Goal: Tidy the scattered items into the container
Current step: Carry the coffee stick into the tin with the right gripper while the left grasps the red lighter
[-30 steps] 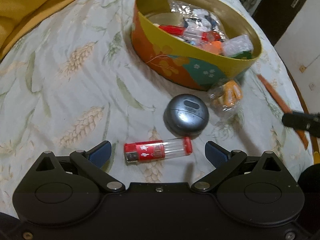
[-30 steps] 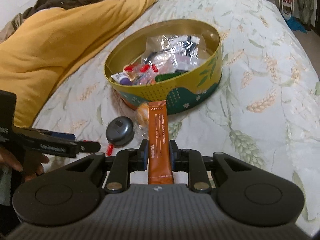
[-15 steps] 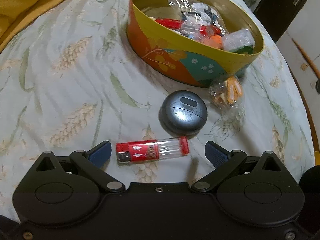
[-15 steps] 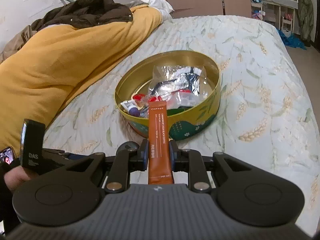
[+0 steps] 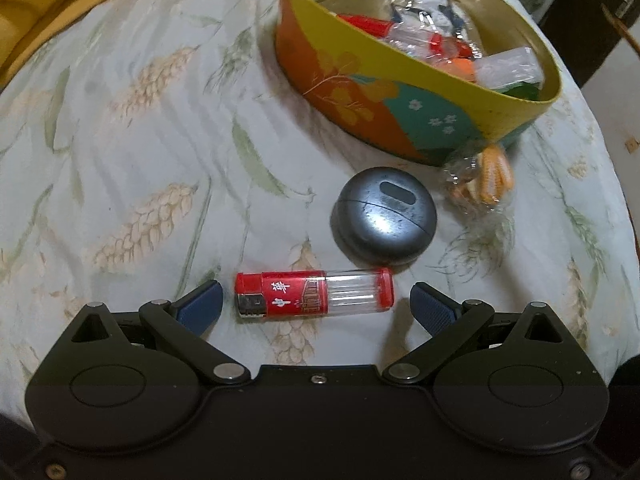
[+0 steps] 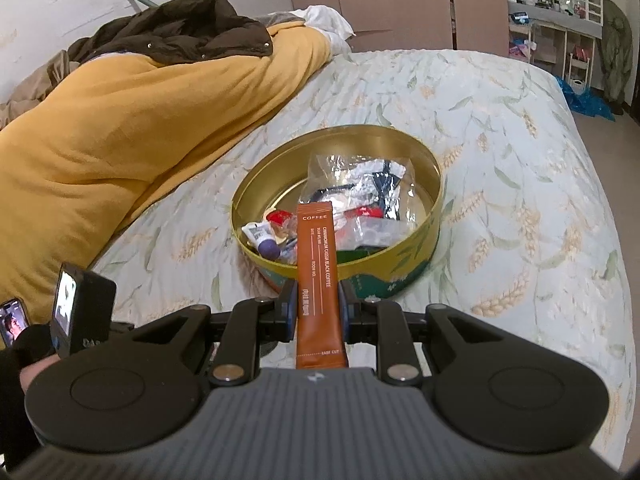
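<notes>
My left tongs (image 5: 316,306) stand wide open just above the bed (image 5: 120,168), a blue pad on either side of the lighter (image 5: 314,294), which lies crosswise between them without touching either. My right tongs (image 6: 318,312) are clamped on the coffee stick (image 6: 316,280), which points straight ahead with its far end over the near rim of the tin (image 6: 424,240).

For room: the tin sits mid-bed, with bare cover open all round it to the right and far side, and the bed's right edge falls away well beyond it. On the left a yellow quilt (image 6: 132,132) banks up along that side with a dark coat (image 6: 180,32) on top, so that flank is closed in.

The left view alone gives me what lies loose: the lighter nearest, a grey round case (image 5: 384,216) just past it, and a clear bag (image 5: 480,180) of orange bits touching the foot of the tin's wall. The right view hides those behind the tongs, but shows the tin's floor still partly bare on the left, packets heaped toward the right. It also catches the left rig's camera (image 6: 82,314) at the lower left corner.
</notes>
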A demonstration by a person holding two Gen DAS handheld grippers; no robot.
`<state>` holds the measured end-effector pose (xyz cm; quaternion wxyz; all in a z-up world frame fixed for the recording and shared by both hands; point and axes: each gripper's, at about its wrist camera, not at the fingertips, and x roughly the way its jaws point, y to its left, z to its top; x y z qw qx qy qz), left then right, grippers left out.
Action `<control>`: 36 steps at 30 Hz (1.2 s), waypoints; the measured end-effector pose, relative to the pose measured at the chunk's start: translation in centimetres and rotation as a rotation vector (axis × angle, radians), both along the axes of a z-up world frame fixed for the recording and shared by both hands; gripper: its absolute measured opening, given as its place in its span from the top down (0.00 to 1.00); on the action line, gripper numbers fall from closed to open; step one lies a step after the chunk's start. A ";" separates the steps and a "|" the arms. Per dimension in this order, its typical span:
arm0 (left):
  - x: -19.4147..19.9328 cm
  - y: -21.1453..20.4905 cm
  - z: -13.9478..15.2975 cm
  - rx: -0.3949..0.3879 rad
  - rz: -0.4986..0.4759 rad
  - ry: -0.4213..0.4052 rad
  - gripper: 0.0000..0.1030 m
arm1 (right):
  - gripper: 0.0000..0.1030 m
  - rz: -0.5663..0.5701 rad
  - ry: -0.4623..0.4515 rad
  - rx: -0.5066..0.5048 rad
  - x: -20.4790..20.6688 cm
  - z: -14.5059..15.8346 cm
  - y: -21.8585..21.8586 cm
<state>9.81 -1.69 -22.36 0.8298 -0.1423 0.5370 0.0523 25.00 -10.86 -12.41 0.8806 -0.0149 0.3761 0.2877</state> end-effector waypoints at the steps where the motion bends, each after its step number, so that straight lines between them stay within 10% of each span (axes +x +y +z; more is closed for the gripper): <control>1: 0.1 -0.1 -0.1 0.009 0.002 0.008 0.08 | 0.78 0.001 -0.003 -0.001 0.2 0.1 0.2; 3: 0.0 -0.2 -0.1 0.043 0.010 0.014 0.21 | 0.78 0.009 -0.009 -0.002 0.6 0.2 0.6; 36: -2.3 1.1 0.8 -0.095 -0.006 -0.036 0.22 | 0.75 -0.079 -0.050 -0.029 8.6 1.0 5.9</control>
